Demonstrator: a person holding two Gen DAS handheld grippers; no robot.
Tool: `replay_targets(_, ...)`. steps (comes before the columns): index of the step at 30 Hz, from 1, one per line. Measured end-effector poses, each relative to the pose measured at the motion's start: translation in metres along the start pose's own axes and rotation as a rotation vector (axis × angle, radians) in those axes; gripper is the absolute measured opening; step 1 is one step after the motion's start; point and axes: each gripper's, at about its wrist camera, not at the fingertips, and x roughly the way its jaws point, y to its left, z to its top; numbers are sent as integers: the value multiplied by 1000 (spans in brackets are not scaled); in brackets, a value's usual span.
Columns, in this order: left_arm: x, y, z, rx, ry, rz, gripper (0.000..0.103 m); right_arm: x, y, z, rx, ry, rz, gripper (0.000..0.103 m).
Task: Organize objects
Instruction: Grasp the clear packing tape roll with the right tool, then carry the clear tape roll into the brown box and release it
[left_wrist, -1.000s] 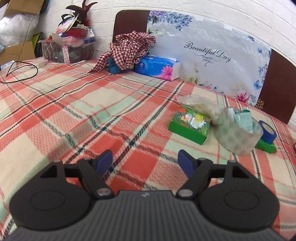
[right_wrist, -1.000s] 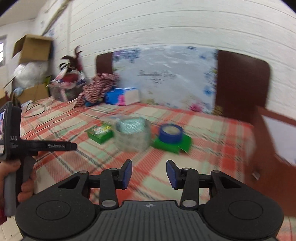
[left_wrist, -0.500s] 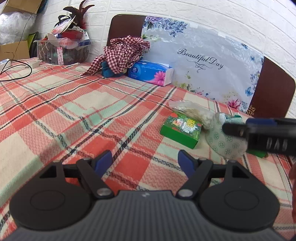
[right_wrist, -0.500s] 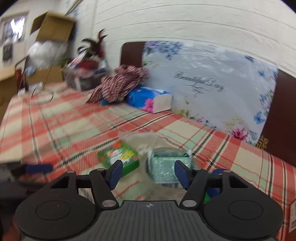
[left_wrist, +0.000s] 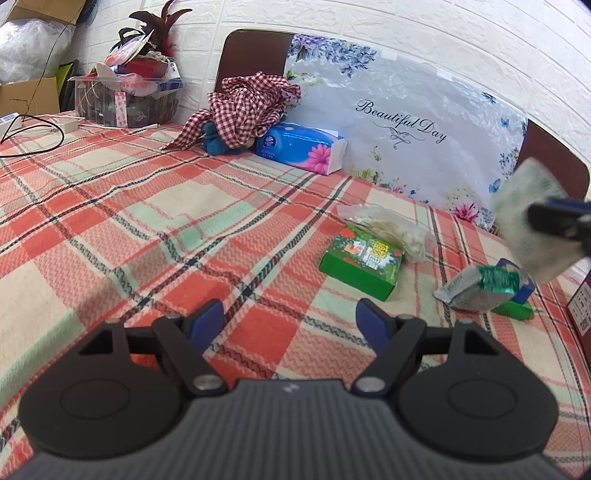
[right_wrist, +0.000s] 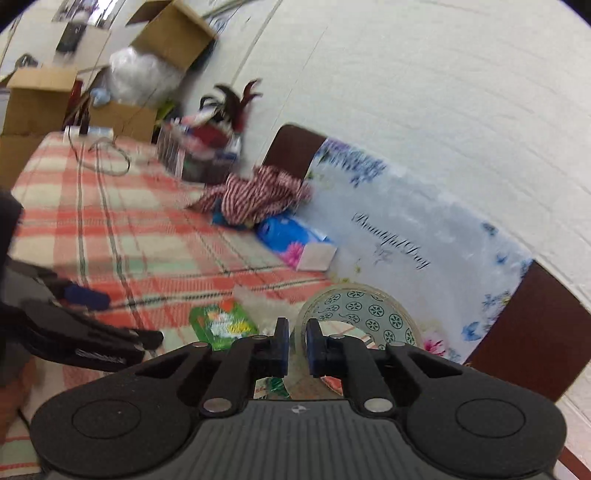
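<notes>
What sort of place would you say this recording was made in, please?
Probably a lived-in home room used partly for storage. A plaid tablecloth covers the table, with a tissue box and crumpled checked cloth by the brick-pattern wall, and cardboard boxes stacked behind.

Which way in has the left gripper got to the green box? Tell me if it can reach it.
Probably yes: the left gripper is open, and only bare plaid tablecloth lies between it and the green box, ahead and to its right.
</notes>
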Motion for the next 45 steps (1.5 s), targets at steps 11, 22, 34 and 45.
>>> replay_targets(11, 3, -5, 0, 40, 19, 16, 82, -107, -2, -85, 160, 303, 89, 13)
replay_targets(22, -62, -133, -2, 294, 215, -361, 82, -159, -23, -146, 423, 291, -49, 49)
replay_targets(34, -59, -193, -46, 447, 437, -371, 28, -112, -23, -153, 481, 276, 69, 77)
replay_targets(45, -107, -312, 50, 503, 97, -582, 35, -176, -102, -108, 376, -104, -344, 77)
